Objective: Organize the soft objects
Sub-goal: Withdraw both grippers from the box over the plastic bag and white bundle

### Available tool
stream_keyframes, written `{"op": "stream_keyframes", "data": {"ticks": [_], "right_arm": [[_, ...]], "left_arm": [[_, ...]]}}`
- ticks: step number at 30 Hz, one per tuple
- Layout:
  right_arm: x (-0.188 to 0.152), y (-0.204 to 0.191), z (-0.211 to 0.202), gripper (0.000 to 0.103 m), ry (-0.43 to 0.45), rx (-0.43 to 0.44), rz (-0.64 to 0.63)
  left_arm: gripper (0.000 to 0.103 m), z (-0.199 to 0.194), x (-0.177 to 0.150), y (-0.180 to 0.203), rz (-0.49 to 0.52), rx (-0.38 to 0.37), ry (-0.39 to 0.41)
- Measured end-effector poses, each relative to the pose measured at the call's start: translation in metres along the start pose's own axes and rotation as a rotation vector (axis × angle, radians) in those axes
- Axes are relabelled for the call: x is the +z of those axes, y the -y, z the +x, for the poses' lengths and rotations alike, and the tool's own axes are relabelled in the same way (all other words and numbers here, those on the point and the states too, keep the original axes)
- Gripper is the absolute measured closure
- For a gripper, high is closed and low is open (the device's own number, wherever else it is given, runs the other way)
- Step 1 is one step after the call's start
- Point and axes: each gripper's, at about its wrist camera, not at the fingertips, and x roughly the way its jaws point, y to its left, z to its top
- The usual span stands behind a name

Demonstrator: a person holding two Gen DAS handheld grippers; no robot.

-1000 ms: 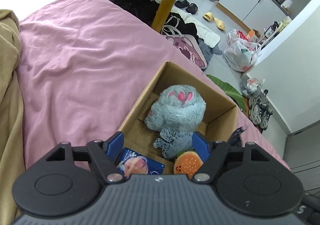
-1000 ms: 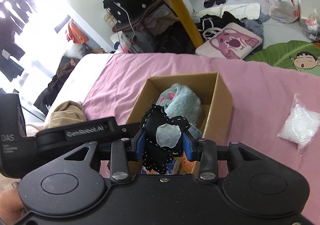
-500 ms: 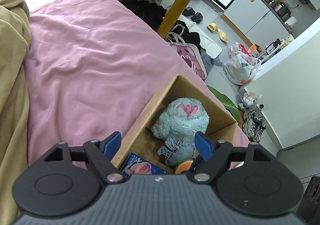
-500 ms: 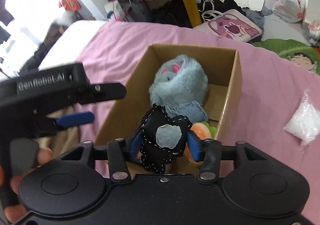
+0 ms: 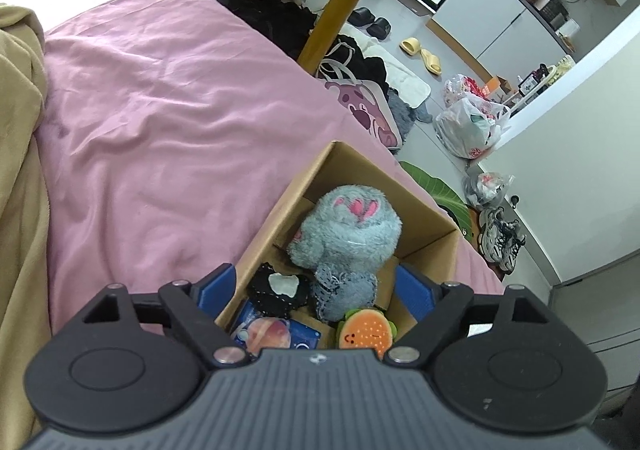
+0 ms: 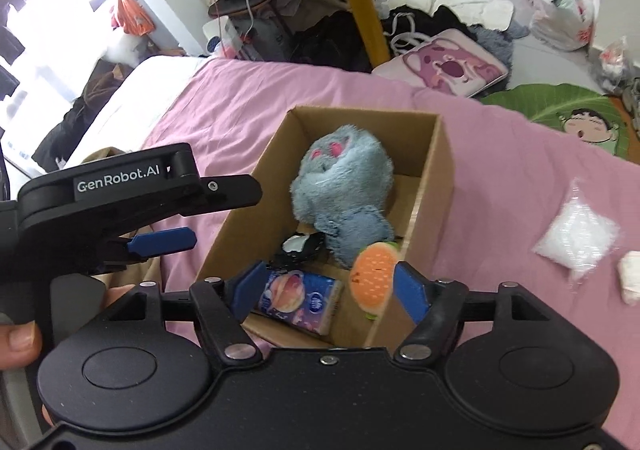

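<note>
We see a pink bedspread (image 6: 248, 98) bearing an open cardboard box (image 6: 440, 170). Inside lie a grey plush toy (image 6: 340, 186), a blue tissue pack (image 6: 300, 300), an orange burger plush (image 6: 374, 274) and a black stitched plush (image 5: 280, 288). Our right gripper (image 6: 328, 290) and left gripper (image 5: 316, 290) hover above, jaws spread, empty. A clear plastic bag (image 6: 576, 238) lies beside the box.

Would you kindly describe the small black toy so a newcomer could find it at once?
On the pink bedspread stands an open cardboard box. Inside, beside the big fluffy grey plush and above the blue packet, lies the black toy. Only it is black, with white edge stitching and a pale patch.
</note>
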Motion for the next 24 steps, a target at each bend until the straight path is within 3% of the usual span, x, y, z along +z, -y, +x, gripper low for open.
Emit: {"op": "stream_keyframes", "data": {"ticks": [15, 24], "right_arm": [[-0.016, 0.054, -0.058, 0.023, 0.072, -0.061, 0.037], [-0.024, 0.095, -0.081, 0.019, 0.103, -0.101, 0.057]], "left_arm": [[0.014, -0.014, -0.028, 0.052, 0.165, -0.006, 0.013], [0.014, -0.016, -0.052, 0.094, 0.281, -0.047, 0.008]]}}
